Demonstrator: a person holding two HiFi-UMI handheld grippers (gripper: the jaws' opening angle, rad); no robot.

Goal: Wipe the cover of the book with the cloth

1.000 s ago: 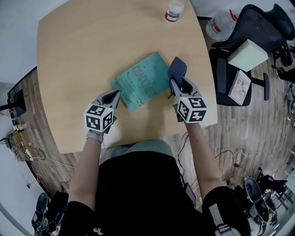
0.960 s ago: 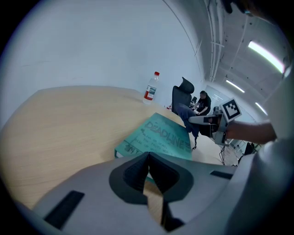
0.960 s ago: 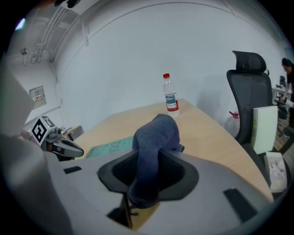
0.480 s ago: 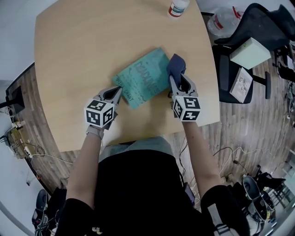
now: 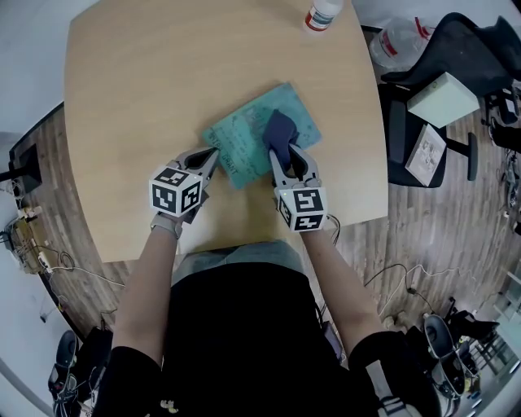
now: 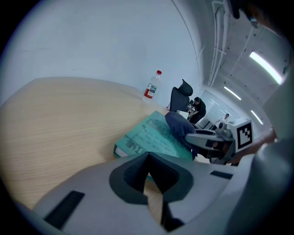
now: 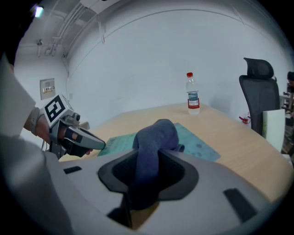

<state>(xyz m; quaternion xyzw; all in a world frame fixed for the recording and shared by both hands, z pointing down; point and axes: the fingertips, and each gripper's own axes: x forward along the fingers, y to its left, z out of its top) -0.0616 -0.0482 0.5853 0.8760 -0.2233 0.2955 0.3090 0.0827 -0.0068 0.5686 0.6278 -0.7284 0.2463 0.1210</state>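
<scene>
Head view: left gripper (image 5: 213,155) fingers clenched, empty, tips just beside book (image 5: 244,134) near corner. Right gripper (image 5: 286,159) fingers grasping dark blue cloth (image 5: 278,129), which lies on book's teal cover; cover print illegible. Beyond book, red-capped bottle (image 5: 323,15) at worktop (image 5: 138,98) edge.

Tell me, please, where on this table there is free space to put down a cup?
Bare: the left half of the table, left of the book and the left tool; also the strip between the book and the bottle at the far edge. Crowded: the near middle, where the right tool holds the cloth on the book.
</scene>
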